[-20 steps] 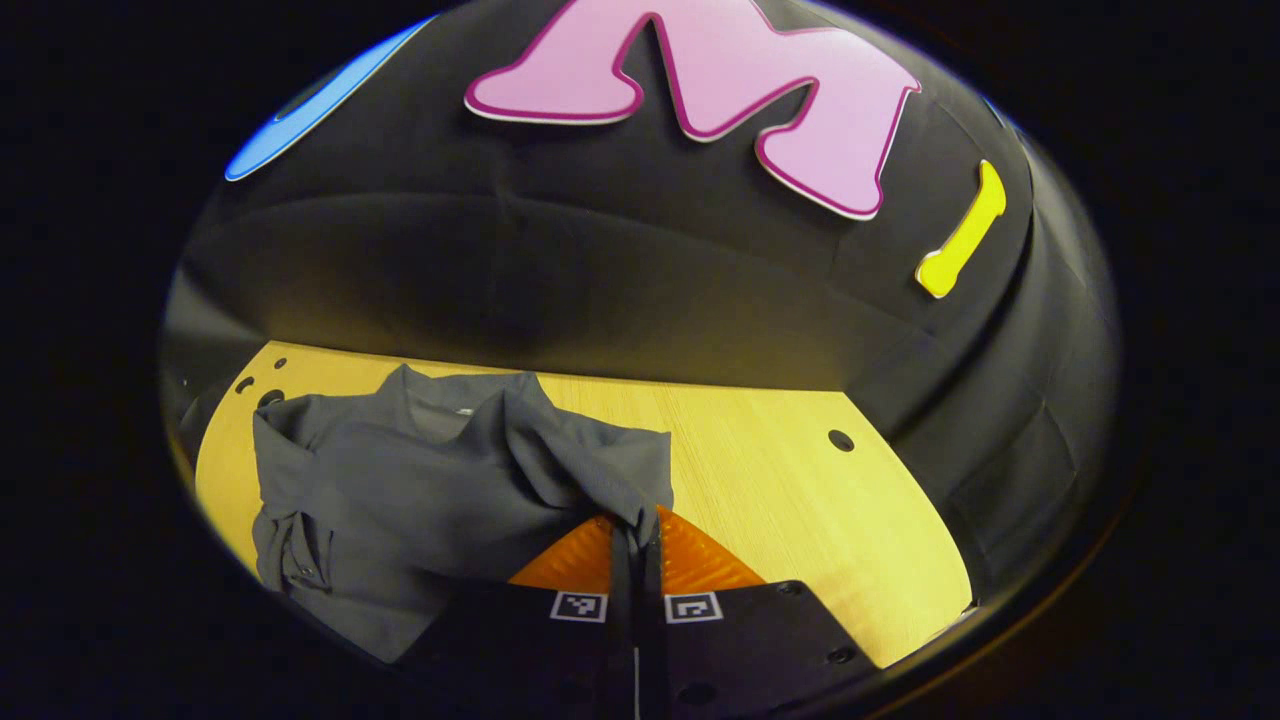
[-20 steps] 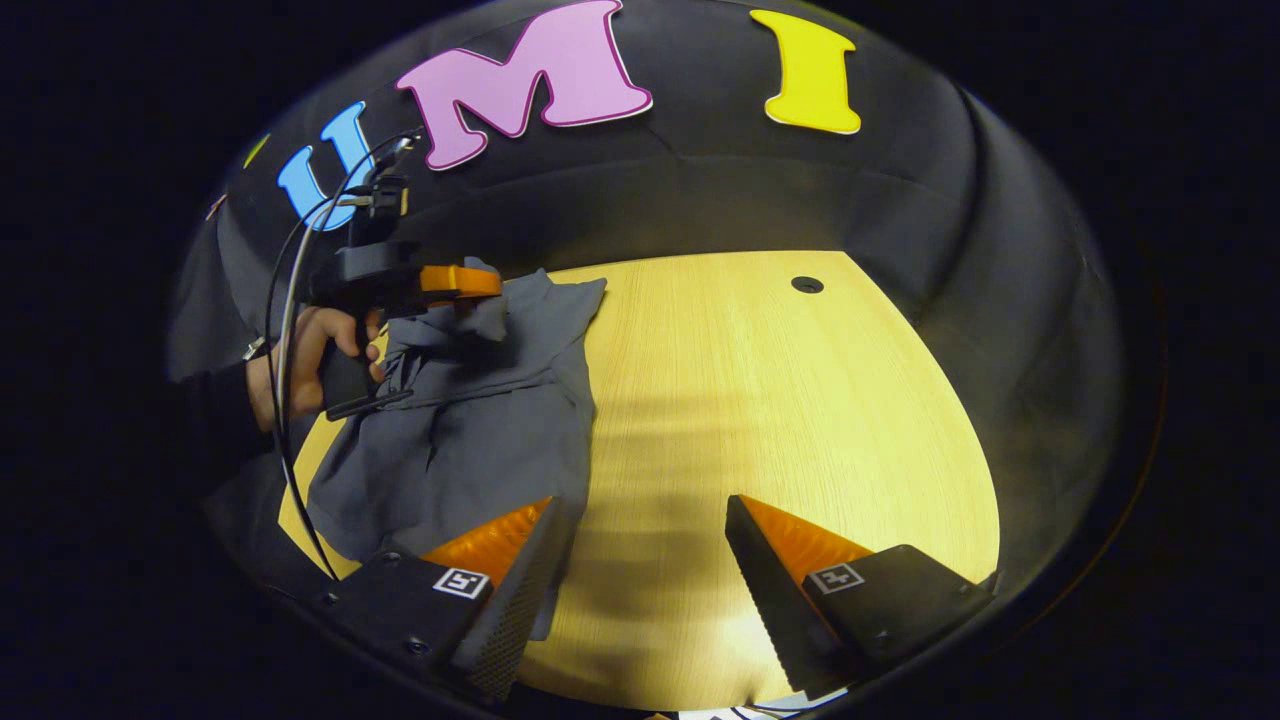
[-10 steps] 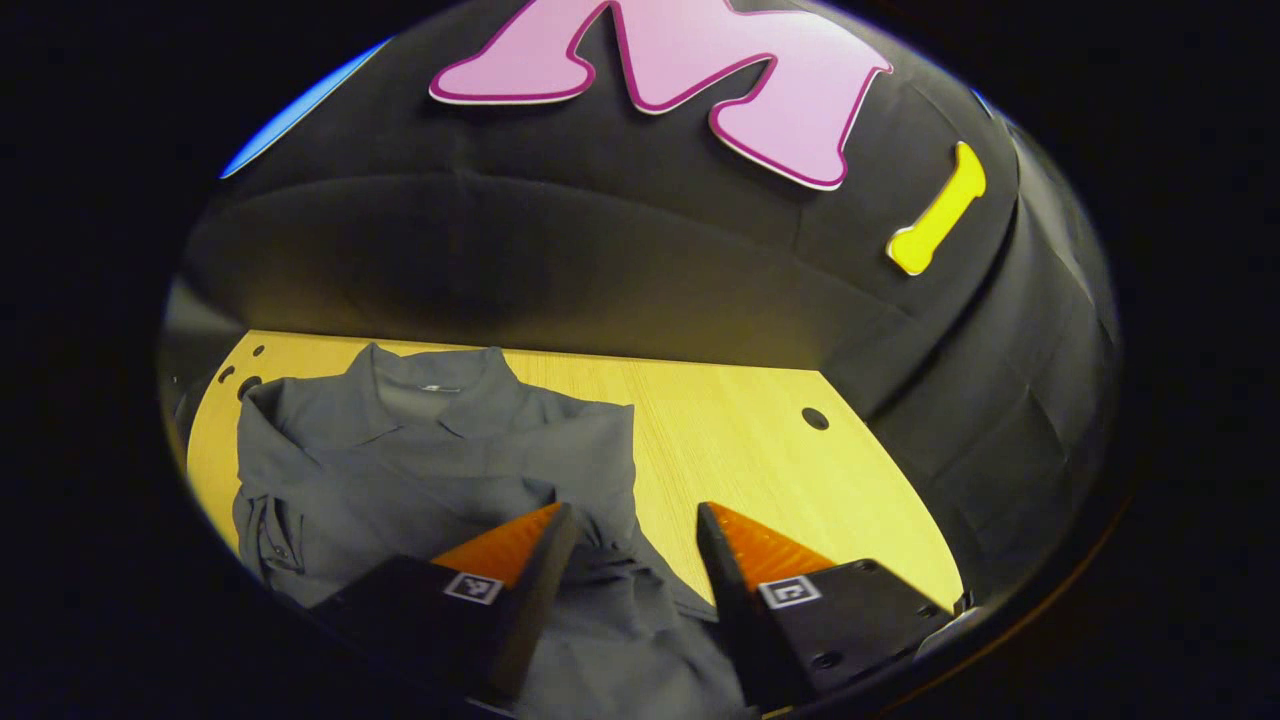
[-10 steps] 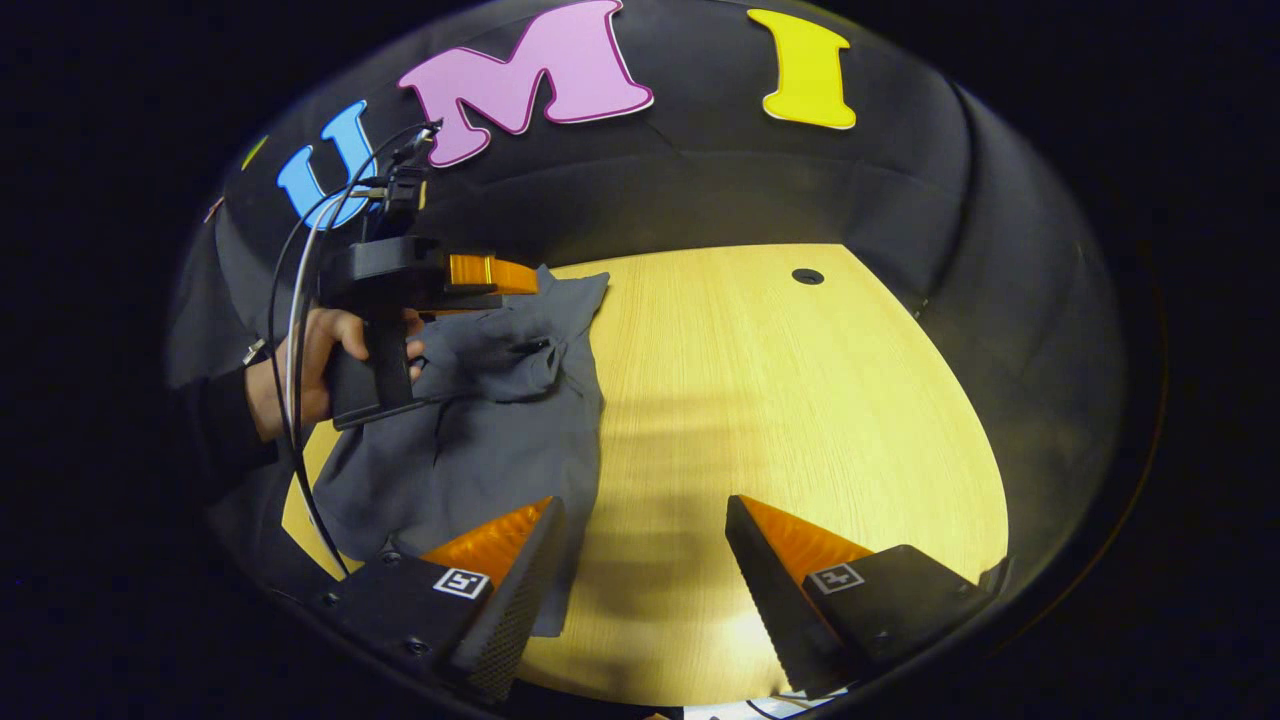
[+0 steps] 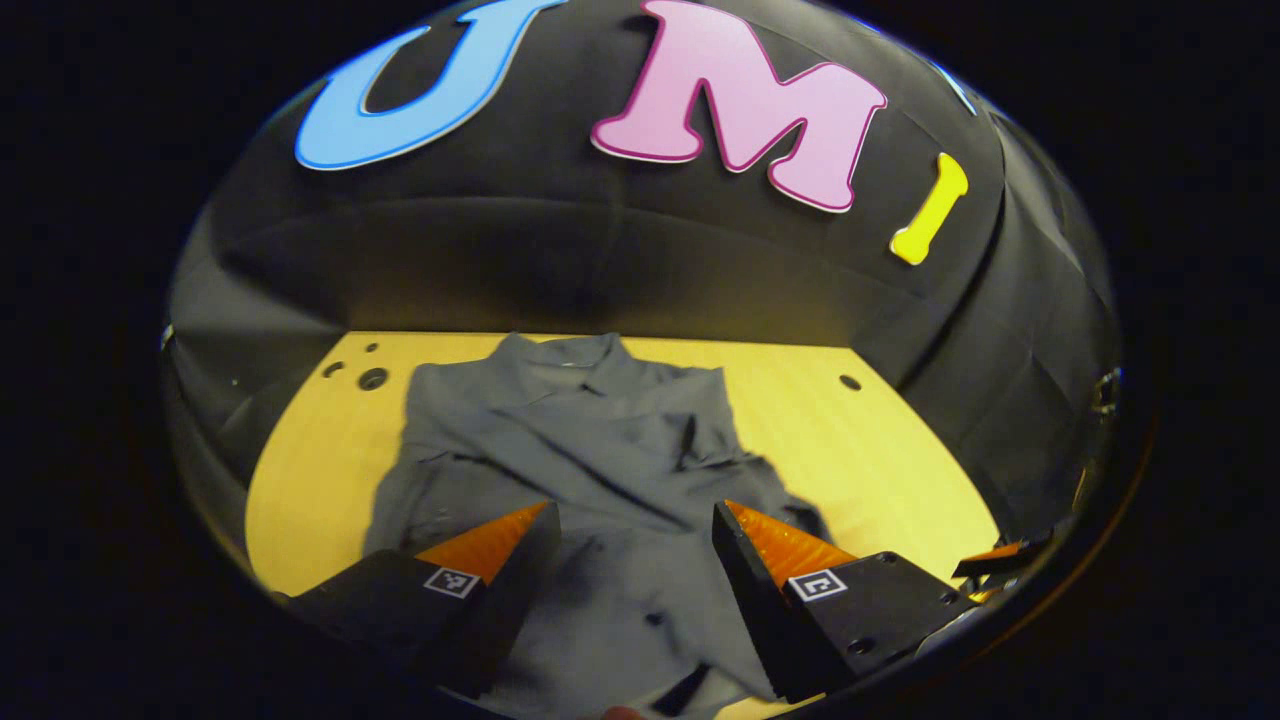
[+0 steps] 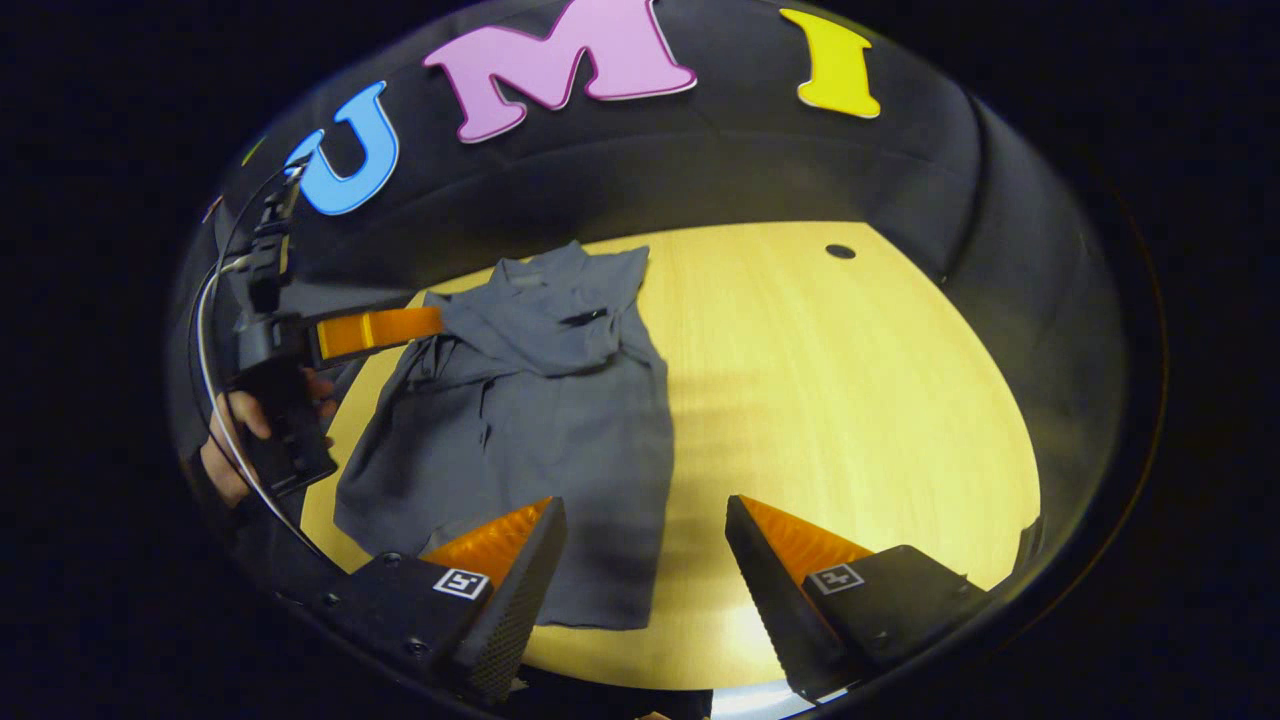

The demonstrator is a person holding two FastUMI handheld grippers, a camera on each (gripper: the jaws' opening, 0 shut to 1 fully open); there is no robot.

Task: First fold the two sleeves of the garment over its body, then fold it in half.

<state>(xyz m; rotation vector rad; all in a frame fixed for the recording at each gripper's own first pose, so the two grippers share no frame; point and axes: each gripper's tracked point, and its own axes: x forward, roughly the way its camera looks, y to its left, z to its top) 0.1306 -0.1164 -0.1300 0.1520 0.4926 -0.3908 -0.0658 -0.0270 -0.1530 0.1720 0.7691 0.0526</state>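
Observation:
A grey collared shirt lies flat on the wooden table, collar toward the back wall, with both sleeves folded in over its body. In the left gripper view the shirt stretches from the far edge down between my fingers. My left gripper hangs open above the shirt's lower part and holds nothing. In the right gripper view the left gripper, held by a hand, hovers at the shirt's left side. My right gripper stands open over the shirt's bottom right corner and bare wood.
Black cloth walls close the table at the back and sides. A round hole lies in the far right of the tabletop and small holes at the far left. Bare wood spreads right of the shirt.
My left gripper let go of the sleeve it had carried over the body, opened, and drew back toward the shirt's left side and hem. The sleeve now rests folded in.

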